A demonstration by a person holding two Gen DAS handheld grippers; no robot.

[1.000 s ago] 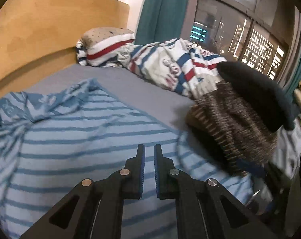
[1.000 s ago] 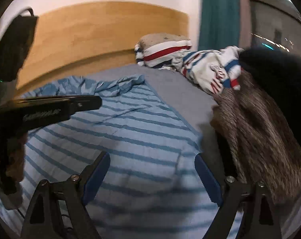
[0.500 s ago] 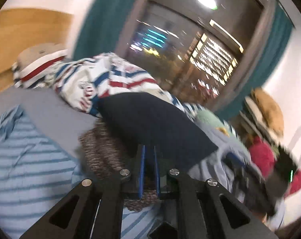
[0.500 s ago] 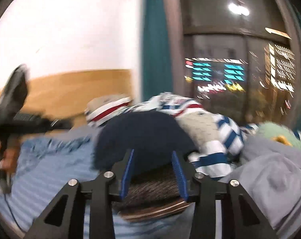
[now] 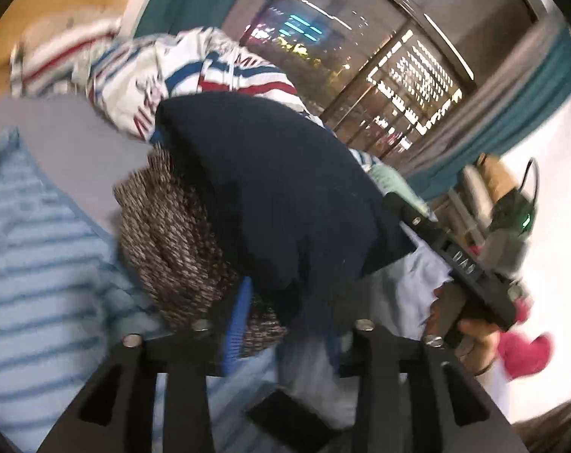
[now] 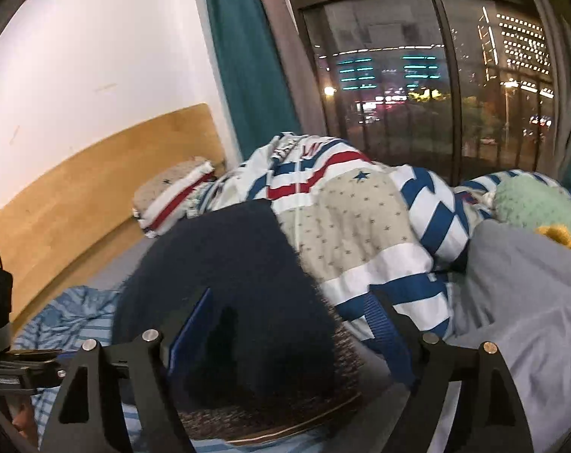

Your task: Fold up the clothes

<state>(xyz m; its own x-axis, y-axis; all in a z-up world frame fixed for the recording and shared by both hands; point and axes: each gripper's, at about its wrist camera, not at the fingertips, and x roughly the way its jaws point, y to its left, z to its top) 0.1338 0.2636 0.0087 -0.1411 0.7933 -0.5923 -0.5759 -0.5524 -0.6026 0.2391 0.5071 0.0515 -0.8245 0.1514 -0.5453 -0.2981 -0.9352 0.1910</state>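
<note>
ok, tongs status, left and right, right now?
Left tongs: open, just been opening, navy garment hanging between them, not pinched.
Right tongs: open wide, just been opening, straddling the same garment, no grip.

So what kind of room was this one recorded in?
Most likely a bedroom at night: a wooden headboard, a striped pillow beside a red, white and blue patchwork quilt, and city lights through the dark window.

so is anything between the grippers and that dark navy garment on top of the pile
Nothing visible stands in the way. The navy garment lies on top of the brown knit, and both the left gripper and the right gripper, jaws just opened, already reach its near edge with only cloth between their pads.
</note>
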